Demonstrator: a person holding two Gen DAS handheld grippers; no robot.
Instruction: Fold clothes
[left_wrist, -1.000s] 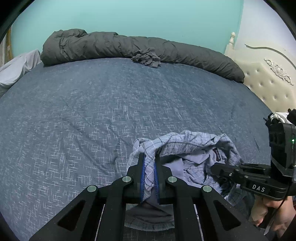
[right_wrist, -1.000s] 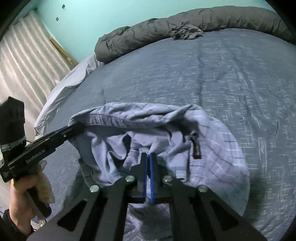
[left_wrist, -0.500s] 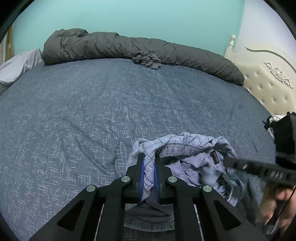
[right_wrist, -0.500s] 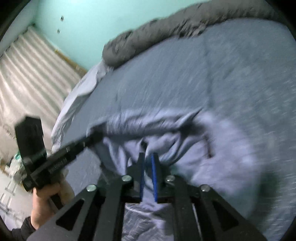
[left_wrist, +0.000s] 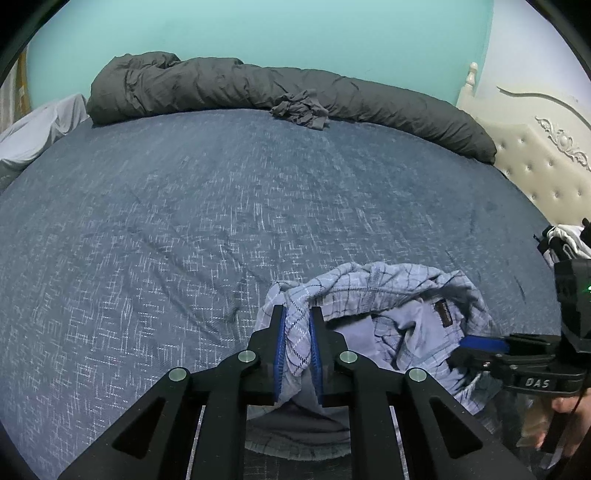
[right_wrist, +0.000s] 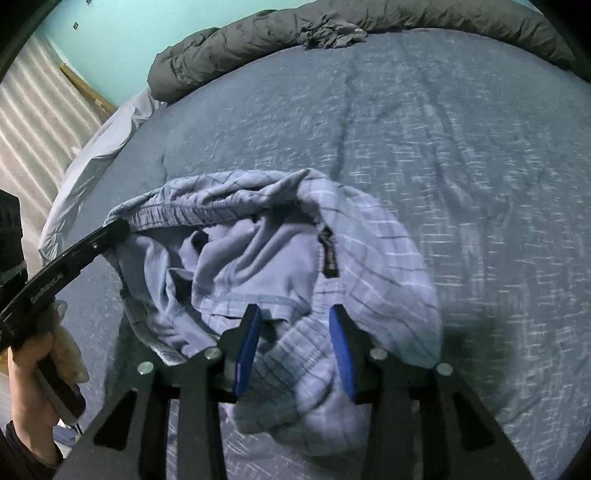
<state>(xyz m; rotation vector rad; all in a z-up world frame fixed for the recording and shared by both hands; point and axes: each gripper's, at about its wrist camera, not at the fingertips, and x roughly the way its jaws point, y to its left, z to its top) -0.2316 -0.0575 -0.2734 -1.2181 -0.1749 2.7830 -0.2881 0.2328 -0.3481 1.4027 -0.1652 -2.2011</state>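
My left gripper (left_wrist: 297, 325) is matte black, its two angular arms studded with round silver screws (left_wrist: 247, 356) and cut through with triangular openings; blue pads (left_wrist: 281, 343) line the inner faces of the fingers. My right gripper (right_wrist: 295, 332) is built the same, black with blue pads (right_wrist: 341, 350) and silver screws (right_wrist: 376, 353). White lettering marks the side of each tool, and a small green light (left_wrist: 587, 288) glows on the right one's body. A dark sleeve (right_wrist: 22, 448) cuffs my left wrist.
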